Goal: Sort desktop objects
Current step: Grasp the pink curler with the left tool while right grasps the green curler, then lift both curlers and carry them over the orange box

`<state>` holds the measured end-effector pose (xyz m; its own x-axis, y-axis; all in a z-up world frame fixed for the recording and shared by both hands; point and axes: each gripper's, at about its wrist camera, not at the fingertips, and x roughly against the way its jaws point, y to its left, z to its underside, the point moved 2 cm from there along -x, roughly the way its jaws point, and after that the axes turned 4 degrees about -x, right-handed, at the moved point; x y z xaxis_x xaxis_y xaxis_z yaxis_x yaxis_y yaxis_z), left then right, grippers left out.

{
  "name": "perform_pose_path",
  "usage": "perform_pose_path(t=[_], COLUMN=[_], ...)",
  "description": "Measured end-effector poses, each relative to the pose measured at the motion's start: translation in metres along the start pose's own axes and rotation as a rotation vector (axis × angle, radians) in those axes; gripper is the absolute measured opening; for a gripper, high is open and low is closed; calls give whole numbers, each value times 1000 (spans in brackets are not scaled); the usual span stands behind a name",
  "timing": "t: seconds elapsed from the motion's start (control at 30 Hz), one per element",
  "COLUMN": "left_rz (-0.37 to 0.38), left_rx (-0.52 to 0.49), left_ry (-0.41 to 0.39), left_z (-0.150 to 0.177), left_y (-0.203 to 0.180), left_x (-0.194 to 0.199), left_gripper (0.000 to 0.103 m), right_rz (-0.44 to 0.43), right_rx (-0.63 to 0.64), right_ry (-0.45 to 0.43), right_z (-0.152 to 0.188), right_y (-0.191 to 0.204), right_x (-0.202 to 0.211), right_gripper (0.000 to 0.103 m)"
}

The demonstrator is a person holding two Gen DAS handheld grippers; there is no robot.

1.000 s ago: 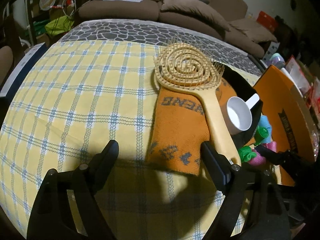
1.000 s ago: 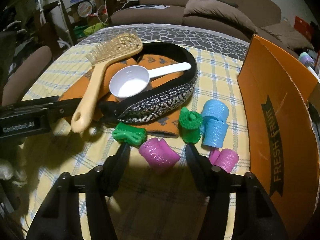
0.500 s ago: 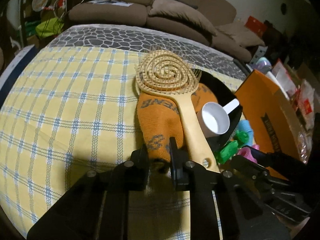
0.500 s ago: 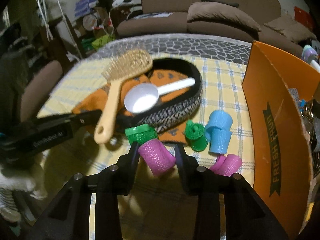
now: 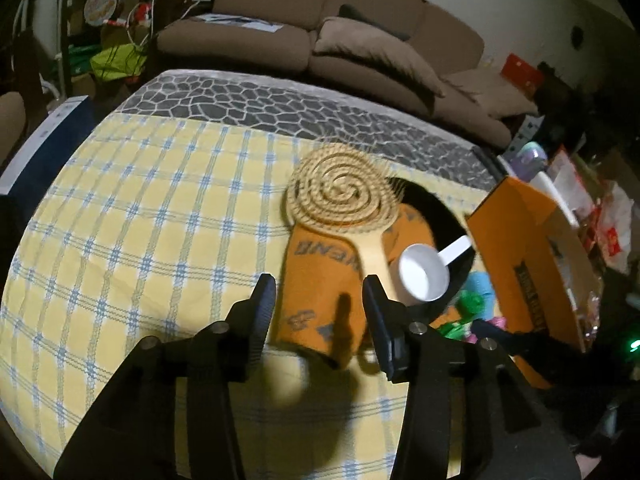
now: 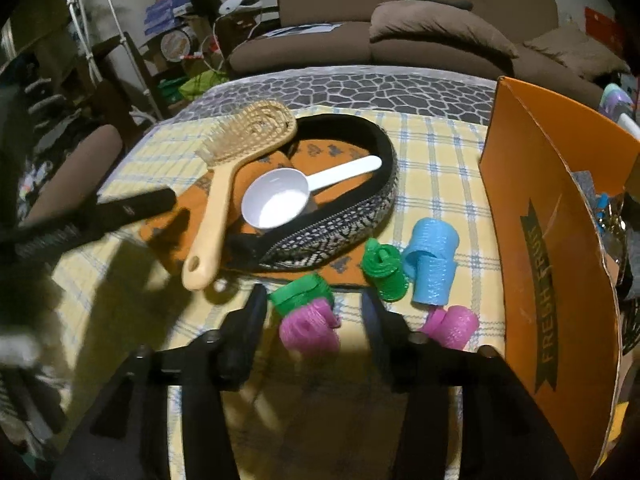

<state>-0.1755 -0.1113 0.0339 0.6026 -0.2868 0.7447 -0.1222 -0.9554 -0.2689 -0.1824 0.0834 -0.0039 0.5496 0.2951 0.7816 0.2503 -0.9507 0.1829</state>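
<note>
An orange sock [image 5: 320,280] lies on the yellow checked cloth with a wooden hairbrush [image 5: 344,200] across it. My left gripper [image 5: 320,300] is open, its fingers on either side of the sock's near end. A white scoop [image 6: 276,200] sits inside a black patterned headband [image 6: 340,232]. My right gripper [image 6: 312,316] is open around a pink hair roller [image 6: 308,330], with a green roller [image 6: 300,292] just beyond it. A green roller [image 6: 384,268], a blue roller [image 6: 432,264] and another pink roller [image 6: 452,326] lie to the right.
An orange cardboard box [image 6: 552,248] stands at the table's right edge. A grey patterned cloth [image 5: 280,108] covers the far end of the table. A brown sofa [image 5: 320,36] and clutter stand behind. The left gripper's arm [image 6: 100,216] reaches in from the left.
Both grippers were shut half a second ago, the left on the sock's end and the right on the pink roller; both have opened. Sock and roller rest on the table.
</note>
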Motion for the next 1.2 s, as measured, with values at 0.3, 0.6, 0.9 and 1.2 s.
perform_pose_path(t=[0.3, 0.6, 0.9, 1.2], left_rz=[49, 94, 157, 211], left_rx=[-51, -101, -163, -340], left_ry=[-7, 5, 29, 45], left_z=[-3, -1, 2, 22], left_y=[-19, -39, -60, -109], left_x=[4, 6, 7, 3], left_gripper=[42, 42, 42, 42], right_rz=[18, -45, -168, -141], right_rx=[31, 6, -106, -146], right_ry=[40, 15, -78, -167], right_z=[8, 3, -14, -29], right_y=[1, -3, -20, -40], right_x=[-15, -1, 43, 86], right_gripper=[42, 29, 29, 29])
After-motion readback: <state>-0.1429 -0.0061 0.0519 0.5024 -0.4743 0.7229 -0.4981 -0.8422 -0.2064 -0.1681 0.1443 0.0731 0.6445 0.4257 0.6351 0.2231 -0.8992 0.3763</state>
